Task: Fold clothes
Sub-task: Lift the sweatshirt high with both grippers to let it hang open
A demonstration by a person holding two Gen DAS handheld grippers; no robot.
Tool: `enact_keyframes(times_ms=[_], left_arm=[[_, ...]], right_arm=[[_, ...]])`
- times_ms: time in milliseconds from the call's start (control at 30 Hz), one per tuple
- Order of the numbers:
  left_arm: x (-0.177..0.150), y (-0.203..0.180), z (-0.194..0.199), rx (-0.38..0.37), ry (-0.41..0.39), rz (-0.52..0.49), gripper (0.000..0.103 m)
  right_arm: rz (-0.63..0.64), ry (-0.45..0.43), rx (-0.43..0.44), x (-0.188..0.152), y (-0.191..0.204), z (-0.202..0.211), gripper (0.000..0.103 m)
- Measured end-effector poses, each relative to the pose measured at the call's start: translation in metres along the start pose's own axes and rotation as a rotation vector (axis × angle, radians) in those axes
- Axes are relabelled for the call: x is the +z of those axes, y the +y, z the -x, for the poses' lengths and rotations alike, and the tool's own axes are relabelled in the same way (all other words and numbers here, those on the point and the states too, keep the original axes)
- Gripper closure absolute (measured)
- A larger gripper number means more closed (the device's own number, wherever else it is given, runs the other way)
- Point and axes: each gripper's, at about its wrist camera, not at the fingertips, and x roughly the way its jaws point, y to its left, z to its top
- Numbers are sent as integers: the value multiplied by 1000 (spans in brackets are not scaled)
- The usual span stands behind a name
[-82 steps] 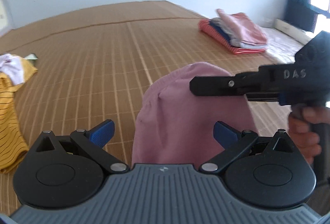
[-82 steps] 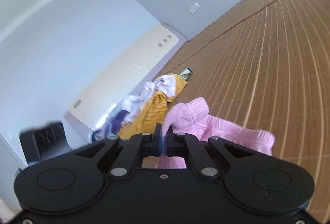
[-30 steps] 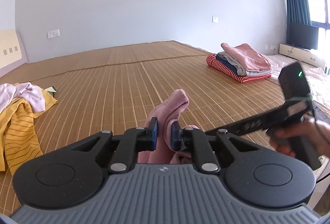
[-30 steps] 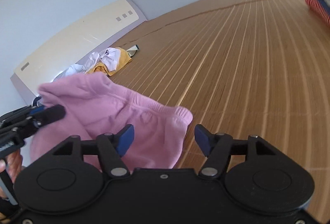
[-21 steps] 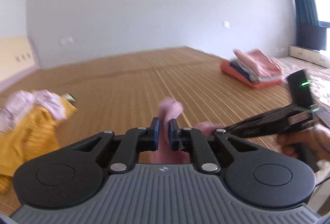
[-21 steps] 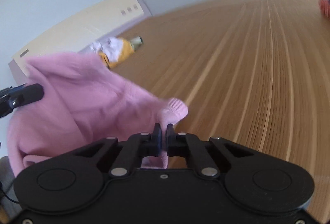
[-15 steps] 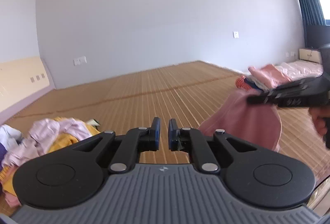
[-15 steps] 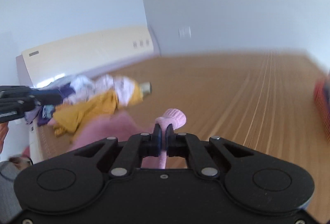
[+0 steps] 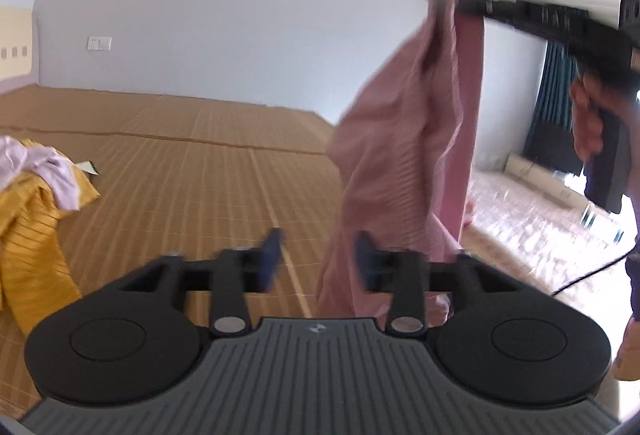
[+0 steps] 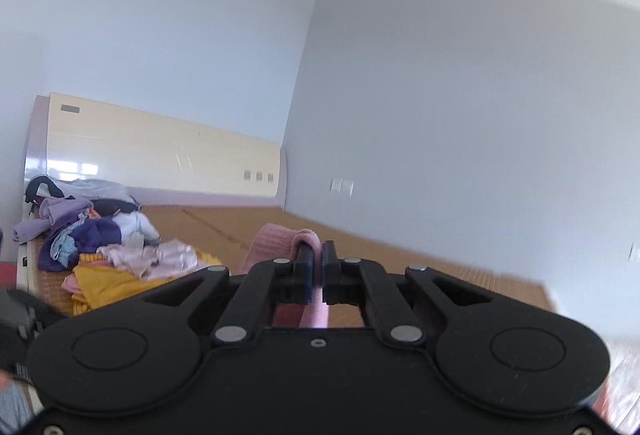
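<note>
Right gripper [image 10: 316, 271] fingers clamp soft ribbed pink knit garment [image 9: 404, 139], hanging in folds; left gripper [image 9: 318, 259] fingers opening, garment edge between, unpressed.

The right gripper [image 10: 319, 267] is raised, fingers [image 10: 305, 271] pinched tight, gripped by a hand [image 9: 588, 123]. The left gripper [image 9: 318, 261] sits lower, apparently empty, jaws opening.

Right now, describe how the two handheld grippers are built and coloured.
The left gripper has black linkage arms, blue finger pads, round black pivot discs, silver rivets and a ribbed grey housing. The right gripper is all black with the same linkages; its side bears pale lettering, and a thin black cable trails below.
</note>
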Motion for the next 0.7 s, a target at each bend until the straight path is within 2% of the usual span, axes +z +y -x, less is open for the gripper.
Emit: enact_keyframes(times_ms=[100, 233, 367, 433, 567, 700], left_arm=[[-11, -11, 12, -49, -28, -1, 41], [-26, -36, 41, -113, -104, -62, 27], [-39, -64, 63, -132, -173, -158, 17], [-42, -77, 64, -88, -183, -230, 15], [-46, -89, 57, 1, -190, -288, 14], [-50, -94, 28, 218, -209, -367, 14]], right_arm=[[57, -46, -25, 27, 11, 7, 98], [112, -86, -53, 55, 22, 13, 98], [119, -76, -59, 60, 28, 9, 98], [108, -56, -49, 57, 29, 6, 98], [94, -25, -36, 49, 35, -3, 98], [65, -22, -3, 56, 36, 3, 98]])
